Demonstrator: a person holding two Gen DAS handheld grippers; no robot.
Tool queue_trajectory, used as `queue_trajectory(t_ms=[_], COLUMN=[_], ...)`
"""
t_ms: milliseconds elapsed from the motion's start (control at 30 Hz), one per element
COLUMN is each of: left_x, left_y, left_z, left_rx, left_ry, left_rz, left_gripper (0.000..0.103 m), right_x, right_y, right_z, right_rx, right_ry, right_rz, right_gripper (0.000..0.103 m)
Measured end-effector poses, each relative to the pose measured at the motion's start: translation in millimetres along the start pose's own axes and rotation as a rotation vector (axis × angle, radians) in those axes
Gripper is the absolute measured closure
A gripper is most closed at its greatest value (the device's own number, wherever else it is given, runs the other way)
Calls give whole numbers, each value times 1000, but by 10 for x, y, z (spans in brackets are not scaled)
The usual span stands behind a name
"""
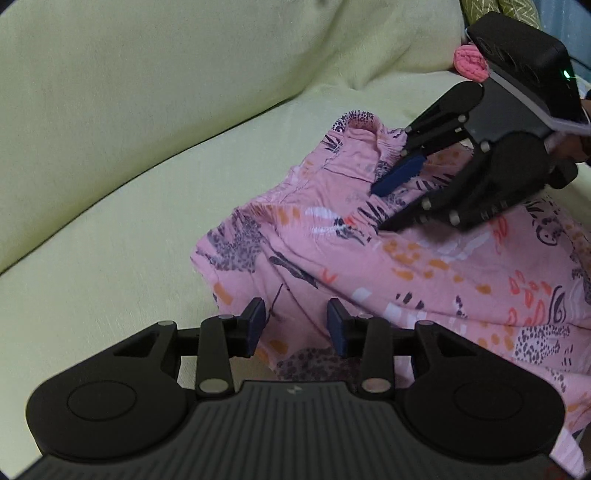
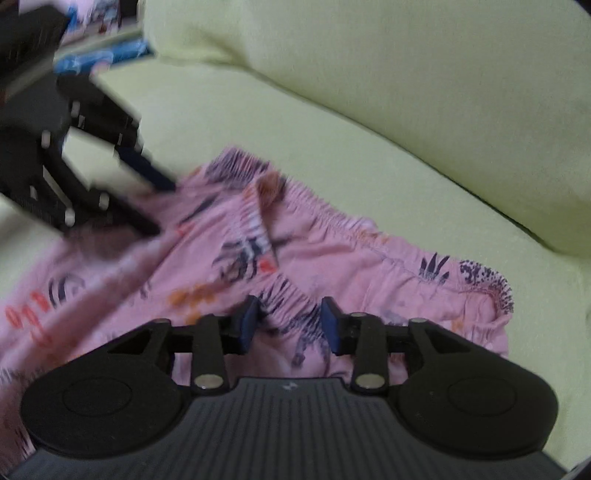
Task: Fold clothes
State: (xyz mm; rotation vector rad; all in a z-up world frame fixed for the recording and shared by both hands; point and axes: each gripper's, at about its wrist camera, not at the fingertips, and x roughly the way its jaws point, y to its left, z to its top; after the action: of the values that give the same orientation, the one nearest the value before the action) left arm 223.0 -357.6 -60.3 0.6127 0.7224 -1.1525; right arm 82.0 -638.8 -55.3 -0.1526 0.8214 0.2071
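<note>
A pink patterned garment point(image 1: 369, 258) with an elastic waistband point(image 2: 332, 218) lies crumpled on a pale green sofa seat point(image 1: 110, 258). In the left wrist view my left gripper point(image 1: 296, 325) is open just above the garment's near left part, with cloth under the gap but not pinched. My right gripper point(image 1: 388, 199) reaches in from the upper right, open, fingertips at the waistband. In the blurred right wrist view the right gripper point(image 2: 289, 325) stands open over a gathered fold of waistband point(image 2: 288, 306). The left gripper point(image 2: 159, 203) is at the garment's left end, jaws apart.
The sofa's back cushions point(image 2: 406, 74) rise behind the seat. A pink knitted item point(image 1: 469, 62) and a patterned green cushion point(image 1: 517, 7) sit at the far right end. Blue printed items point(image 2: 99, 59) lie beyond the sofa's left end.
</note>
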Motion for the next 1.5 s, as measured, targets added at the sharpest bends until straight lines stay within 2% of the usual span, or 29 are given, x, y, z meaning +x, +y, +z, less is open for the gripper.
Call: queue_trajectory(t_ms=[100, 233, 433, 500, 567, 633, 833, 967, 1067, 1133, 1200, 1233, 1333, 1367, 1433, 1500], left_x=[-22, -24, -5, -8, -7, 6, 151, 232, 272, 302, 327, 355, 380, 390, 408, 404], left_y=[50, 61, 70, 70, 87, 141, 338, 468, 513, 529, 525, 504, 495, 502, 514, 514], left_z=[-38, 2, 165, 232, 297, 354, 381, 350, 329, 336, 345, 360, 355, 346, 324, 310], left_rx=[-16, -23, -45, -47, -48, -59, -139, -223, -248, -253, -235, -221, -193, -192, -194, -209], left_ry=[-14, -30, -71, -90, -105, -113, -81, -81, -83, -81, -75, -72, -63, -58, -55, -65], left_rz=[-3, -6, -16, -11, -9, -5, 26, -7, -29, -42, -33, -25, -5, 0, 5, 0], left_gripper=[59, 59, 59, 59, 59, 58, 58, 58, 58, 58, 59, 59, 59, 59, 58, 59], right_x=[-209, -447, -322, -253, -326, -421, -574, -493, -277, -192, -173, -191, -362, -406, -474, -548], right_y=[-130, -419, -800, -799, -767, -752, -1050, -1227, -1239, -1220, -1205, -1230, -1437, -1558, -1788, -1869], right_z=[-5, 35, 112, 103, 40, -56, -345, -369, -330, -315, -306, -297, -289, -299, -330, -367], right_rx=[-2, 14, 32, 60, 92, 111, 215, 253, 231, 194, 171, 189, 284, 330, 415, 459], right_ry=[-31, -64, -50, -40, -71, -96, -113, -129, -104, -82, -86, -87, -163, -174, -178, -180], right_rz=[-47, -161, -229, -226, -221, -221, -254, -169, -96, -96, -100, -96, -151, -212, -323, -311], right_gripper=[97, 97, 96, 93, 80, 75, 74, 74, 71, 71, 80, 95, 96, 103, 103, 97])
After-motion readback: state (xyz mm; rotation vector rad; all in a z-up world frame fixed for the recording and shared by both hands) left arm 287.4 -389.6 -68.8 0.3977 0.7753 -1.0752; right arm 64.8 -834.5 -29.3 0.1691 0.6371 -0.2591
